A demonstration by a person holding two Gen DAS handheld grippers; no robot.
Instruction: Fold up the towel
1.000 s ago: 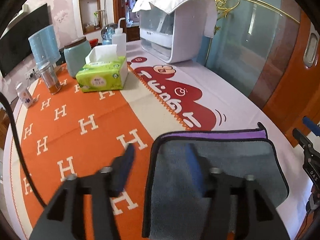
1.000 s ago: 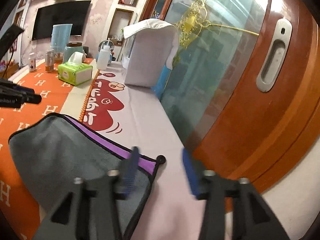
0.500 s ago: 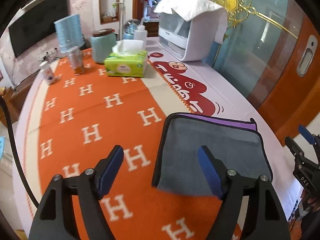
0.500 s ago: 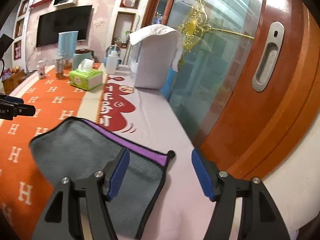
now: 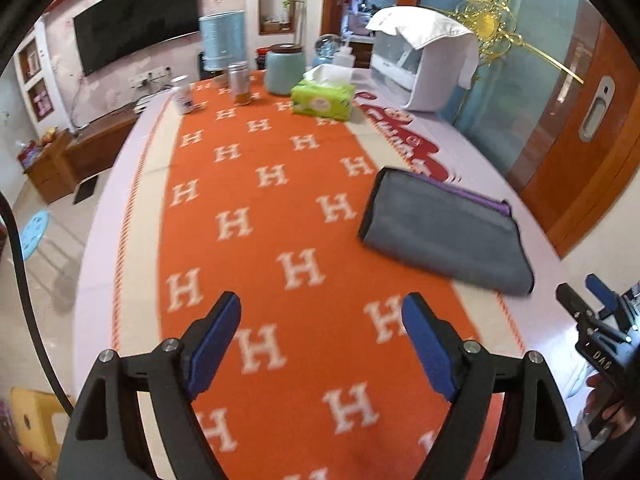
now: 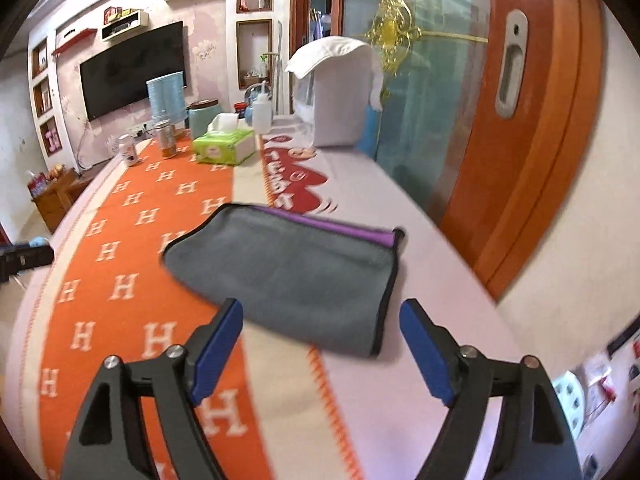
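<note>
A grey towel (image 5: 448, 232) with black trim and a purple inner edge lies folded flat on the table, also in the right wrist view (image 6: 296, 272). My left gripper (image 5: 322, 336) is open and empty, above the orange cloth, well short and left of the towel. My right gripper (image 6: 320, 344) is open and empty, just short of the towel's near edge. The right gripper also shows at the right edge of the left wrist view (image 5: 592, 320).
The table wears an orange cloth with white H marks (image 5: 260, 220). At its far end stand a green tissue box (image 5: 323, 100), a teal jar (image 5: 282, 68), a can (image 5: 240, 82), a small bottle (image 5: 182, 96) and a white appliance (image 5: 424, 64). A wooden door (image 6: 520, 120) is right.
Both grippers have drawn back and up from the towel and opened wider. The towel stays folded on the table.
</note>
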